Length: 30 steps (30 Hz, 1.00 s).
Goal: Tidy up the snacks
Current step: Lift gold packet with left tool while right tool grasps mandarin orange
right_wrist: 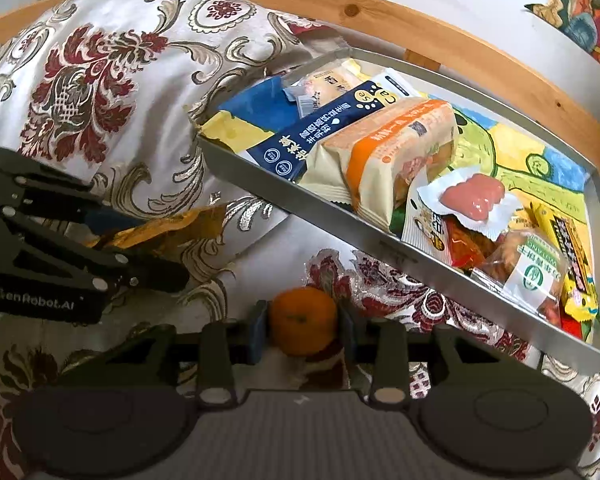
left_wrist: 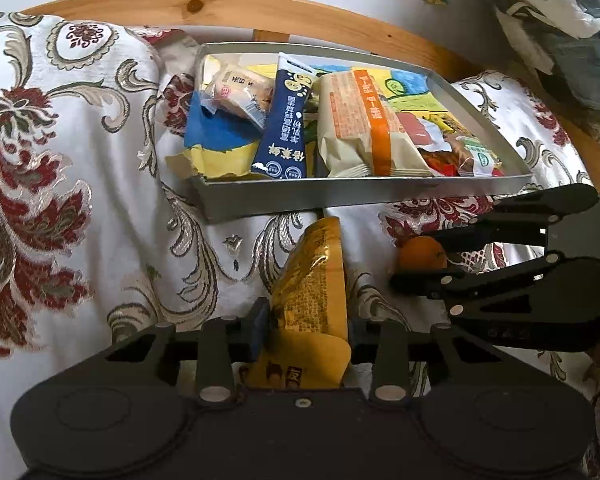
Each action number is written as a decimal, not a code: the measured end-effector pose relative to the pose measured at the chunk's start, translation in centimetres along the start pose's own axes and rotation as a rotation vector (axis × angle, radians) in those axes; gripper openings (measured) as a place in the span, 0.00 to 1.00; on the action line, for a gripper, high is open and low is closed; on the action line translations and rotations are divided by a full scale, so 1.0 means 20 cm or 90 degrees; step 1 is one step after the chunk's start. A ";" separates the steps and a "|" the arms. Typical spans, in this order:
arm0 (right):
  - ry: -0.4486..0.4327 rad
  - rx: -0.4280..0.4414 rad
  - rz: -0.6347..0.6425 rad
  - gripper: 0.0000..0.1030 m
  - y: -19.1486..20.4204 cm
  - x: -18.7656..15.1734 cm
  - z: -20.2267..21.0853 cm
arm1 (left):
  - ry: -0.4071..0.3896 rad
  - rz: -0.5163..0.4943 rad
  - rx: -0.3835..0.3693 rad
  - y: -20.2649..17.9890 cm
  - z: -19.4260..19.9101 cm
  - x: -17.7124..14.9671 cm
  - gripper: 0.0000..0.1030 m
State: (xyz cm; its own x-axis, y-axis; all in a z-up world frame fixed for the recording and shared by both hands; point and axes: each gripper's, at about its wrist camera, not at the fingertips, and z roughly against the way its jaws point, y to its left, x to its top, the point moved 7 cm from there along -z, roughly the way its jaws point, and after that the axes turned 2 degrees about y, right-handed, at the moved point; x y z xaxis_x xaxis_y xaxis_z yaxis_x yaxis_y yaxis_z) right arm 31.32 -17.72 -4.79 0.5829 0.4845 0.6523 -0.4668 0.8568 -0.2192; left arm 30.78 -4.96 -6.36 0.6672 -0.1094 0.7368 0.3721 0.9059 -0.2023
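A grey metal tray [left_wrist: 340, 196] [right_wrist: 340, 220] lies on the patterned bedspread, holding several snack packets: a navy stick pack [left_wrist: 286, 120] [right_wrist: 320, 128], a cream and orange packet [left_wrist: 364, 128] [right_wrist: 392, 152] and a pink sausage pack [right_wrist: 474, 196]. My left gripper [left_wrist: 306, 332] is shut on a yellow foil snack packet [left_wrist: 314, 280] [right_wrist: 168, 228], just short of the tray's near wall. My right gripper [right_wrist: 304, 332] [left_wrist: 420, 254] is shut on a small orange [right_wrist: 303, 320] [left_wrist: 420, 256], to the right of the left gripper and in front of the tray.
A floral white, red and gold bedspread [left_wrist: 68, 184] [right_wrist: 112, 80] covers the bed. A wooden bed rail [left_wrist: 280, 10] [right_wrist: 440, 32] runs behind the tray. Crumpled cloth and bags [left_wrist: 560, 20] sit at the far right.
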 end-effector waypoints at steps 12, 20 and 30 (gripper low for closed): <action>0.057 0.040 -0.080 0.39 0.00 -0.14 0.04 | 0.026 0.001 0.003 -0.13 0.16 -0.09 0.29; 0.119 0.082 -0.163 0.39 0.01 -0.31 0.09 | 0.097 0.026 0.008 -0.18 0.20 -0.25 0.18; 0.112 0.086 -0.107 0.47 0.13 -0.35 0.10 | 0.124 0.074 0.035 -0.15 0.20 -0.32 0.26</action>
State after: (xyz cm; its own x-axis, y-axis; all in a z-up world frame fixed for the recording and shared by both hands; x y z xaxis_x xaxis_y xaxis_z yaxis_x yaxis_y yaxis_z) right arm 24.80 -19.29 -8.51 0.7609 0.3705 0.5327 -0.4313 0.9021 -0.0115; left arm 22.80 -5.26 -7.96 0.8175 -0.0747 0.5711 0.2529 0.9374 -0.2394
